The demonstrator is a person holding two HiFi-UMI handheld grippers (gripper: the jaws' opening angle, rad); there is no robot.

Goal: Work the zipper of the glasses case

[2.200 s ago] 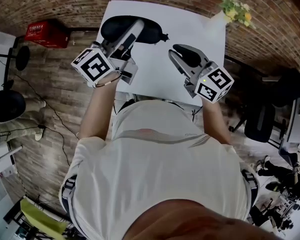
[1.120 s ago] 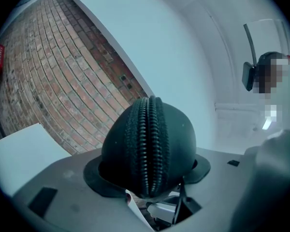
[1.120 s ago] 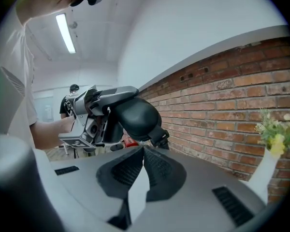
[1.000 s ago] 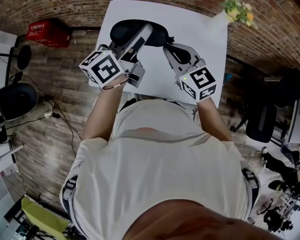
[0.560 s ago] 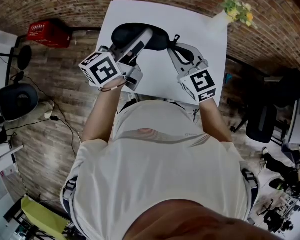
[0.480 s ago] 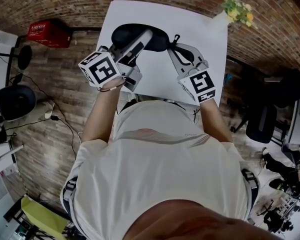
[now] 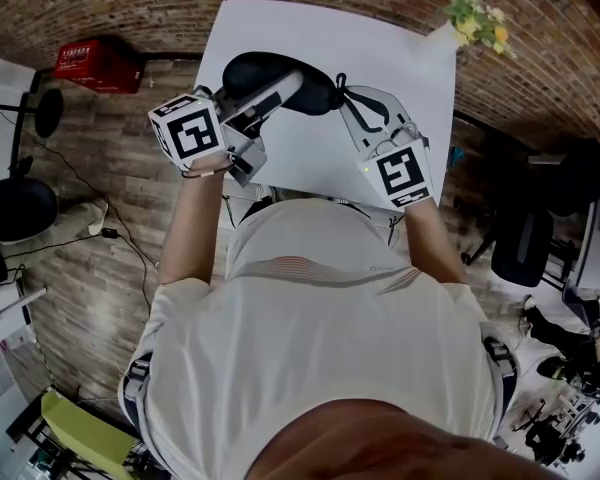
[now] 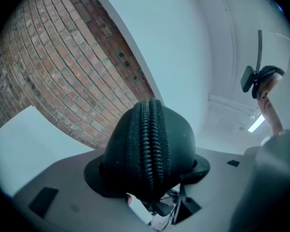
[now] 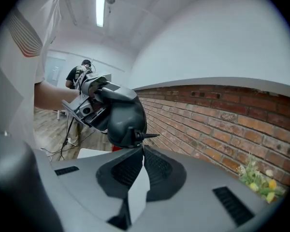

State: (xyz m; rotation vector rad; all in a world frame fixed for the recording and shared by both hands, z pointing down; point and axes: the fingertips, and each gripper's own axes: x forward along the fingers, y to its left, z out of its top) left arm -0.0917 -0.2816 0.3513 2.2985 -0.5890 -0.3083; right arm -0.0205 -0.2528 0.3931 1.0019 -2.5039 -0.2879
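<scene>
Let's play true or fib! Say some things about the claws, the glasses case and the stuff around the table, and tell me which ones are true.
1. The left claw is holding the black glasses case. True.
2. The zipper is wide open. False: the teeth that show in the left gripper view are closed together.
3. The right claw is wide open. False: its jaws are together, right at the end of the case.
4. There are yellow flowers at a corner of the white table. True.
5. The red crate sits on the table. False: it is on the floor beside the table.
</scene>
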